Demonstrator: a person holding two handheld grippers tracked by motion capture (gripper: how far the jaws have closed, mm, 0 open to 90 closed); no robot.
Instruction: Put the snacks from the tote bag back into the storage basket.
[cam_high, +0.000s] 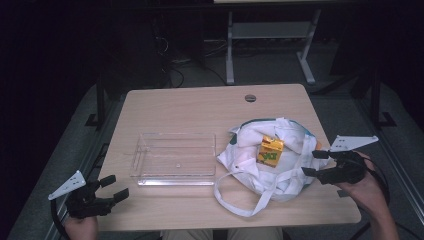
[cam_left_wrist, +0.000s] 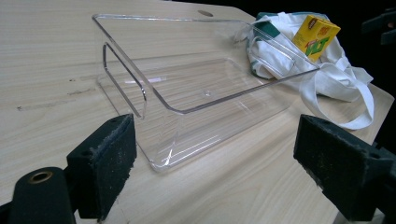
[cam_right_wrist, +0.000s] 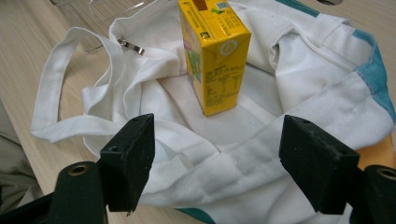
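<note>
The yellow carton (cam_right_wrist: 215, 56) stands upright on the crumpled white bag (cam_high: 280, 165), at the right of the table (cam_high: 200, 107). It looks light and fairly stiff, though its thin card walls would likely dent under a hard squeeze; gripping across 2 flat opposite sides, about mid-height, seems safest. The right gripper (cam_right_wrist: 217, 158) sits just before it, jaws spread wide and holding nothing. The left gripper (cam_high: 114, 188) waits at the near left corner, also wide open and empty, facing the clear tray (cam_left_wrist: 187, 88). Count: 1 carton, 1 bag, 1 tray, 2 grippers.
</note>
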